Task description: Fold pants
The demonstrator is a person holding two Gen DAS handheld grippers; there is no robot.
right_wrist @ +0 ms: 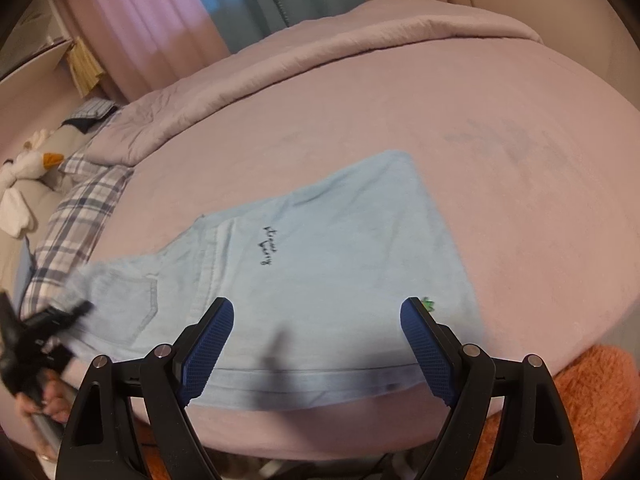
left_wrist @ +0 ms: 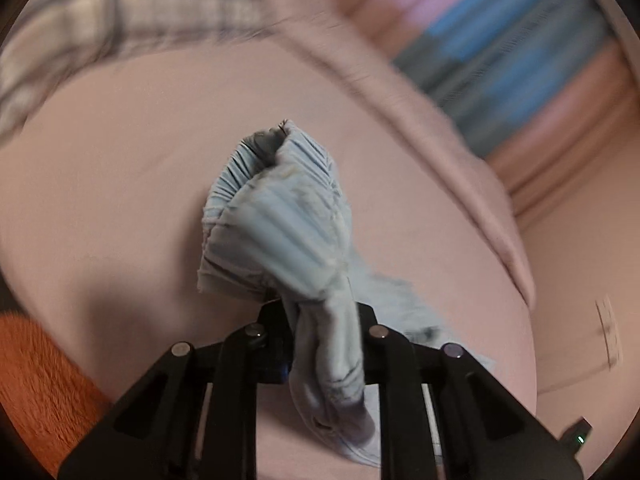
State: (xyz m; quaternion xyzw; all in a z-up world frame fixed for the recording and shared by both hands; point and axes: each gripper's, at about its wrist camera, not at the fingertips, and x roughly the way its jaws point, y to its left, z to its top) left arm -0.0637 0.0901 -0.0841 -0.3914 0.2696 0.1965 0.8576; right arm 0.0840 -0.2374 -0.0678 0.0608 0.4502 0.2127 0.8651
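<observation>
Light blue pants (right_wrist: 320, 264) lie on the pink bed sheet (right_wrist: 480, 152), one leg spread flat toward the far right, with dark script lettering on the cloth. My right gripper (right_wrist: 318, 344) hangs open and empty just above the near hem. My left gripper (left_wrist: 320, 320) is shut on a bunch of the pants' elastic waistband (left_wrist: 280, 208), lifted off the bed. In the right wrist view, the left gripper (right_wrist: 44, 332) shows blurred at the far left, holding the waist end of the pants.
A folded pink duvet (right_wrist: 320, 52) runs along the far side of the bed. A plaid pillow (right_wrist: 76, 216) and a white goose plush (right_wrist: 24, 168) lie at the left. An orange fuzzy rug (right_wrist: 580, 412) is beside the bed. Curtains (right_wrist: 168, 20) hang behind.
</observation>
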